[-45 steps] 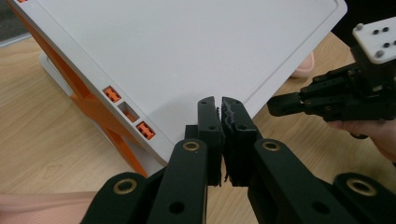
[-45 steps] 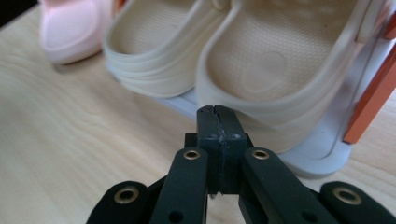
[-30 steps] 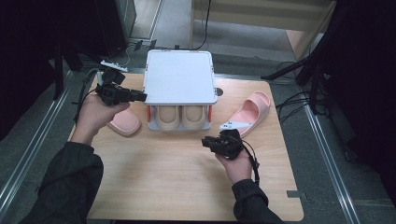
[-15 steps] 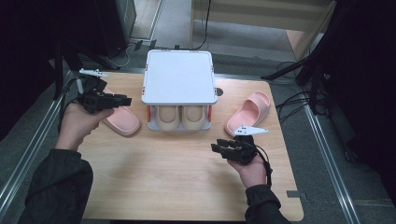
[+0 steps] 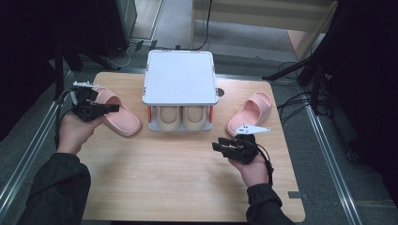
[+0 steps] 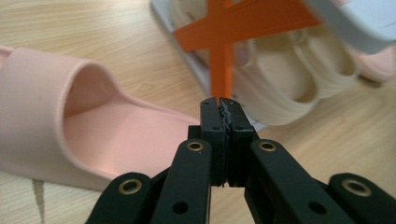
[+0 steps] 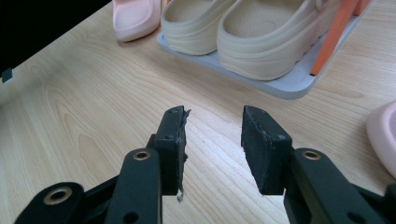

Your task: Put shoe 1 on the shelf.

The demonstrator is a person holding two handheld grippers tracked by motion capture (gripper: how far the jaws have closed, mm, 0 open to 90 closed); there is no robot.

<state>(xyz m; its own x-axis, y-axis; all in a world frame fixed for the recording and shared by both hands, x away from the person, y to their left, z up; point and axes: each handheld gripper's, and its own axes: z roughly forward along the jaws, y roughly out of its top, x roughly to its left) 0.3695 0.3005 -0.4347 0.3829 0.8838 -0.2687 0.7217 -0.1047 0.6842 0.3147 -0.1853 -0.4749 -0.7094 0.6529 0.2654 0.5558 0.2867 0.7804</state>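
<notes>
A wooden table [image 5: 178, 178] carries a small white rack [image 5: 179, 77] at its far middle, with a pair of beige clogs [image 5: 180, 117] on the lower shelf between orange posts [image 6: 223, 70].

The left hand [image 5: 75, 129] comes in from the lower left, forearm in a dark sleeve, and holds the left gripper [image 5: 112, 108] above the table's left edge, its tip aimed rightward toward the rack. It sits just over the heel end of the left pink slipper [image 5: 117, 115], which lies flat on the table left of the rack. In the left gripper view, the left gripper [image 6: 223, 105] has its jaws pressed together with nothing between them; the slipper's open mouth is to their left and the rack's orange post lies beyond the tips.

The right hand [image 5: 251, 166] reaches in from the lower right, palm under the tool, and points the right gripper [image 5: 217, 146] leftward over bare wood in front of the rack. The right pink slipper [image 5: 251, 111] lies angled just beyond it, right of the rack. In the right gripper view, the right gripper [image 7: 212, 119] has its jaws spread apart and empty, above the table, with the clogs ahead.
</notes>
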